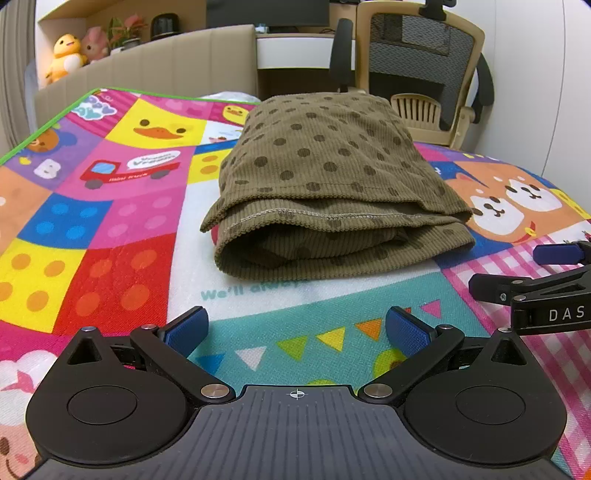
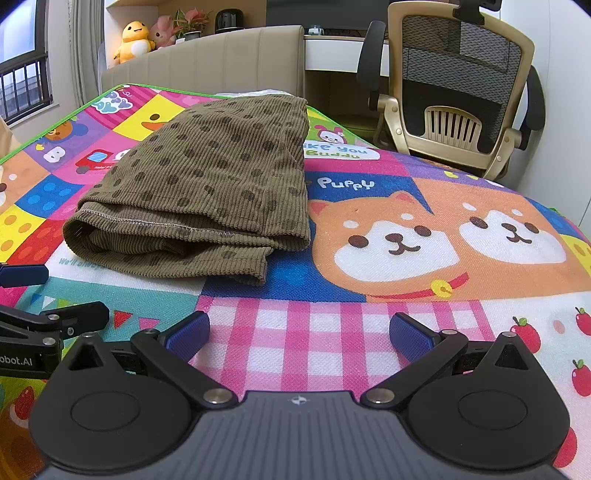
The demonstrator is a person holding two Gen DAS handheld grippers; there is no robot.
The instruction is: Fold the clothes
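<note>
1. Surroundings, left side: a yellow duck plush (image 2: 133, 40) and a pink plush (image 2: 163, 34) sit on a shelf behind a beige padded headboard (image 2: 207, 62). A potted plant (image 2: 190, 23) stands just beside the pink plush.
2. Surroundings, right side: a mesh-backed office chair (image 2: 461, 85) stands beyond the far edge of the play mat (image 2: 406, 332), in front of a white desk (image 1: 295, 51).
3. Work surface: the colourful cartoon-printed play mat covers the surface. Nothing lies between either gripper and the garment.
4. Task item: the olive polka-dot ribbed garment (image 1: 325, 177) lies folded in several layers on the play mat, its stitched hem and open folded edge facing the cameras. In the left wrist view it lies straight ahead. In the right wrist view it lies ahead and to the left, beside the printed puppy faces.
5. Left gripper (image 1: 297, 332): the blue-padded fingers (image 1: 186, 330) are spread wide, holding nothing and touching nothing. It sits low over the teal part of the mat, short of the garment.
6. Right gripper (image 2: 299, 336): the fingers (image 2: 412, 338) are spread equally wide and empty, over the pink checked part of the mat, clear of the garment's near right corner.
7. Each gripper shows at the edge of the other's view, side by side and apart.
</note>
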